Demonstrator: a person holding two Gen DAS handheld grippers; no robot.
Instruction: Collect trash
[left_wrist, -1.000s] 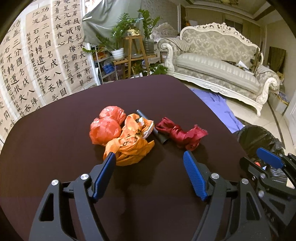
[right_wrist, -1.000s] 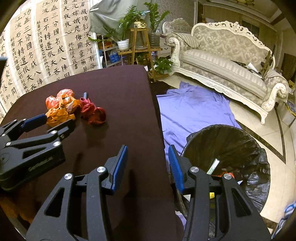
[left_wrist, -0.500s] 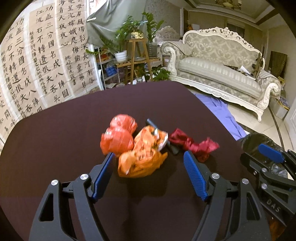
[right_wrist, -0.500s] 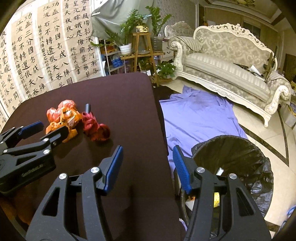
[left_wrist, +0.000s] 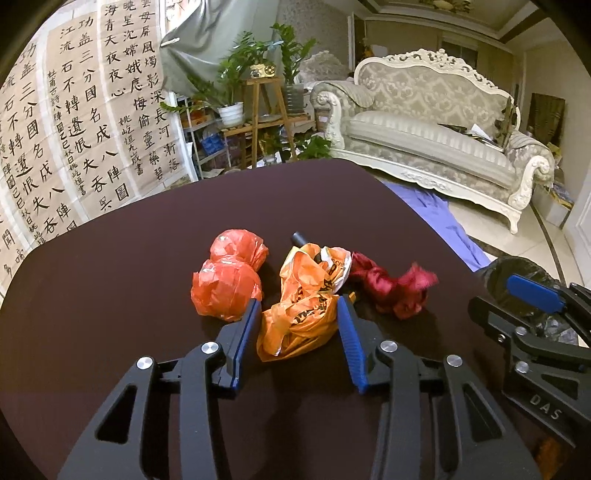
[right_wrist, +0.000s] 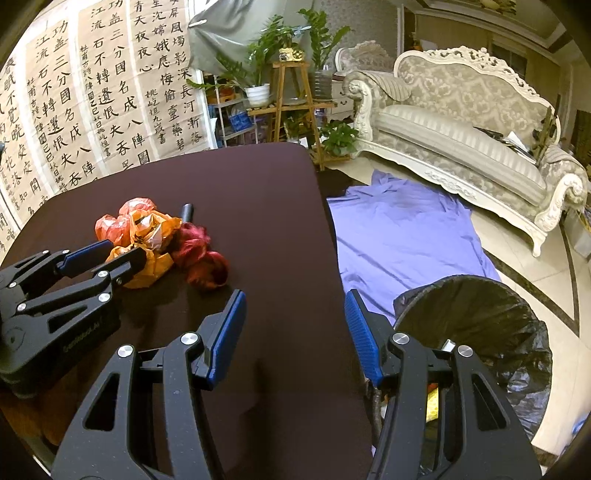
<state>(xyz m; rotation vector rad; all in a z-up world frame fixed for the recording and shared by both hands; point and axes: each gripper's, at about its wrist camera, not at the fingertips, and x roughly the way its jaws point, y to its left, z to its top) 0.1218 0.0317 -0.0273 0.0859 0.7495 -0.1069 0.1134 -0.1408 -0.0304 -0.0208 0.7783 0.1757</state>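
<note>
We see the orange plastic bag (left_wrist: 299, 317) crumpled near the middle of the dark brown table (left_wrist: 110, 295), and the left gripper (left_wrist: 297, 321) has its two blue-padded fingers on either side of the bag's near end. Its jaws have just been closing, and now the pads press against the crinkled plastic, so we read this as a grip on the bag. The bag rests on the tabletop.

Touching it on the left are two red plastic bundles (left_wrist: 229, 280), one behind the other. On its right lies a dark red crumpled cloth (left_wrist: 391, 288), just beside it, and a black tube-like object (left_wrist: 298, 238) pokes out behind the bag (we cannot tell what it is).

From the right wrist view the same heap sits toward the table's left side: orange bag (right_wrist: 147, 251), red bundles (right_wrist: 122, 218), dark red cloth (right_wrist: 203, 254), with the left gripper (right_wrist: 105, 254) reaching in from the left edge of the picture.

The right gripper (right_wrist: 295, 321) hangs over the table's right edge, its fingers moderately apart with nothing between them. Below and to its right stands a bin lined with a black trash bag (right_wrist: 480, 325), with some scraps visible inside. A purple sheet (right_wrist: 399, 236) lies spread on the floor between the table and an ornate white sofa (right_wrist: 461, 122). Calligraphy sheets (left_wrist: 74, 122) hang beyond the table's far left corner, next to potted plants on a wooden stand (left_wrist: 266, 110).
</note>
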